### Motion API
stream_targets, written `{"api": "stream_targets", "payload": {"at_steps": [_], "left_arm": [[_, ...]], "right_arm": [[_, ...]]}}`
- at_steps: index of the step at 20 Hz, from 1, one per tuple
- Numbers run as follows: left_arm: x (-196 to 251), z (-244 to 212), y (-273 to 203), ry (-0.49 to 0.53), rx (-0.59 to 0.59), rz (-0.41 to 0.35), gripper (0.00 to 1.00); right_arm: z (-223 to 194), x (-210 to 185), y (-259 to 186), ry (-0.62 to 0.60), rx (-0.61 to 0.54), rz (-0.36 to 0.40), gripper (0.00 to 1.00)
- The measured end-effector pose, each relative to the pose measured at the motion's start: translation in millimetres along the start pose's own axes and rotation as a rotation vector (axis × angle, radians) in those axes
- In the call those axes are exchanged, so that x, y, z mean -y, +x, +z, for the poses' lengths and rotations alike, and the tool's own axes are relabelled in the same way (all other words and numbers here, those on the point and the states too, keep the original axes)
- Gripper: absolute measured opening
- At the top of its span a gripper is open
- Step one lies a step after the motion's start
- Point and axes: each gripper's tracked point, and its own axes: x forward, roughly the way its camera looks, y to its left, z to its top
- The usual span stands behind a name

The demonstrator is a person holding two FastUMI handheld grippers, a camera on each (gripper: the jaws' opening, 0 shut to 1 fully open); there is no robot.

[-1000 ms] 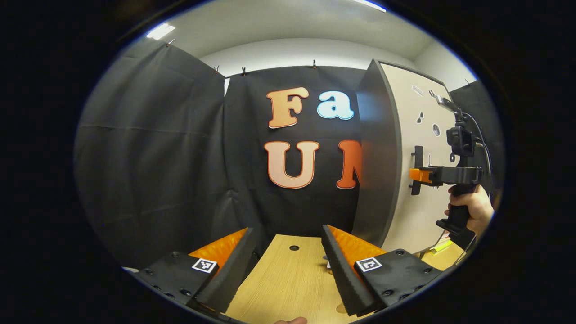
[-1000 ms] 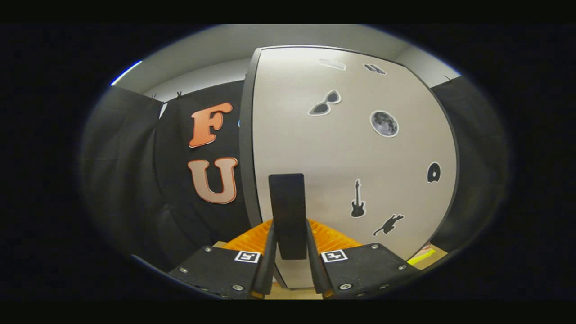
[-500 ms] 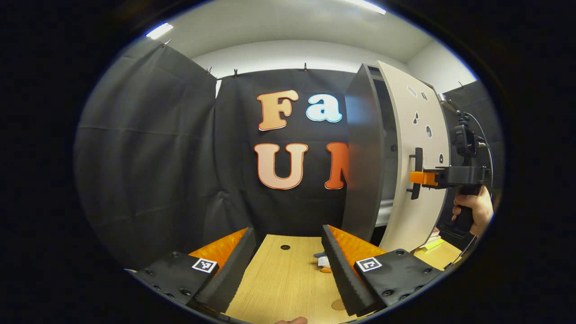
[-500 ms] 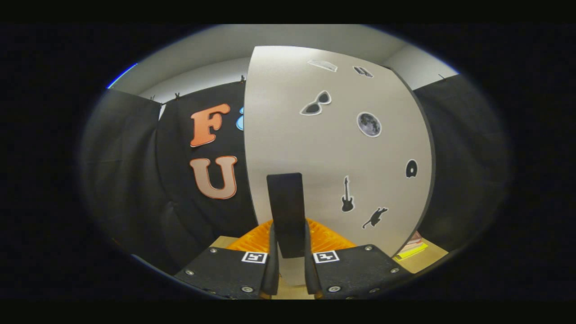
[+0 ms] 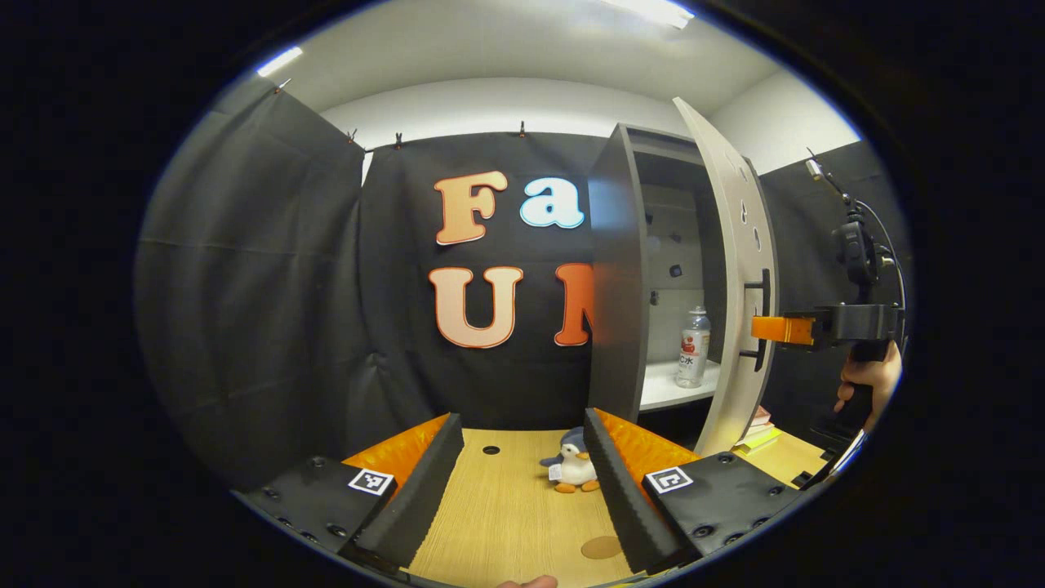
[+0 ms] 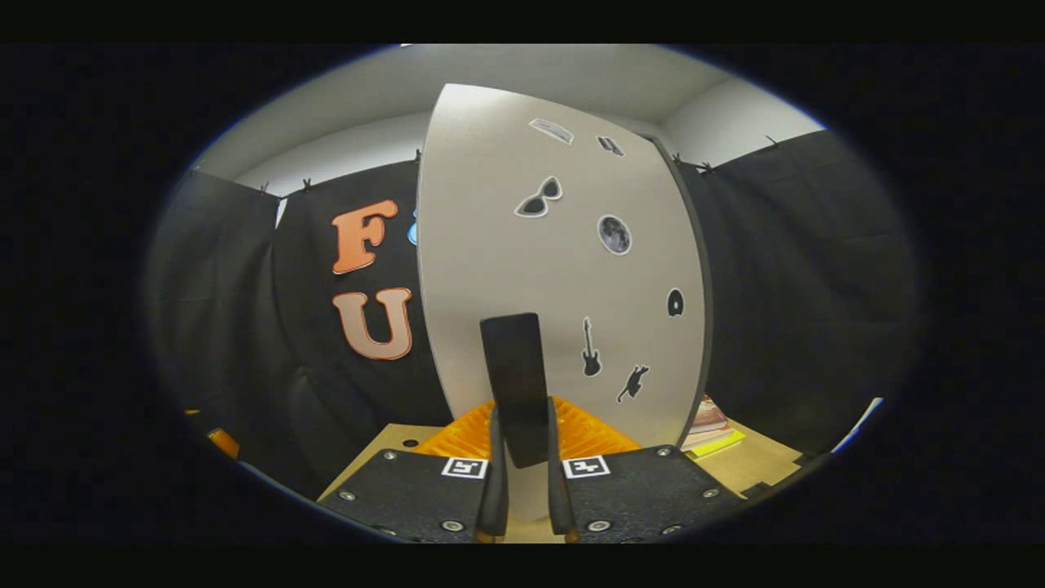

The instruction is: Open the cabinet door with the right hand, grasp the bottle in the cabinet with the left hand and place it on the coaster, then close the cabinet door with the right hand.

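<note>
Left gripper view: left gripper [image 5: 522, 482] spread wide, low centre over pale wooden table [image 5: 514, 523]. Clear plastic bottle [image 5: 693, 346] upright on cabinet shelf, right of centre. Right gripper [image 6: 520, 457] pinching black bar handle [image 6: 514, 384] of pale stickered cabinet door [image 6: 531, 269]; better swung wider, grip firm, wrist level, hand [image 5: 869, 384] far right.

1. A staged recording booth: black cloth walls [image 5: 269, 286] clipped up at ten to two o'clock.
2. A wooden table [image 5: 514, 514] at six o'clock.
3. A lone sticker-dotted cabinet [image 5: 620, 278] at three o'clock, under ceiling strip lights [image 5: 653, 10].
</note>
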Motion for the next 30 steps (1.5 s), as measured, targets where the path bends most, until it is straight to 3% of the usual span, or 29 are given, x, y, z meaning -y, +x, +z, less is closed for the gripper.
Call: {"api": "stream_targets", "payload": {"at_steps": [6,13,22,28,30], "left_arm": [[12,-8,-5,-0.002,-0.024,-0.024,0.99],[46,-14,-5,-0.012,-0.041,-0.082,0.96],[109,-12,-8,-0.043,-0.032,-0.192,0.98],[146,-18,3,-0.066,-0.045,-0.184,0.99],[162,-21,6,-0.066,-0.052,-0.185,0.94]], "right_arm": [[2,23,-30,0.007,-0.006,-0.038,0.19],[9,64,-65,0.015,-0.002,-0.098,0.11],[19,147,-113,-0.049,-0.013,-0.181,0.12],[26,204,-124,-0.050,-0.003,-0.188,0.12],[32,225,-124,-0.060,0.010,-0.181,0.12]]}}
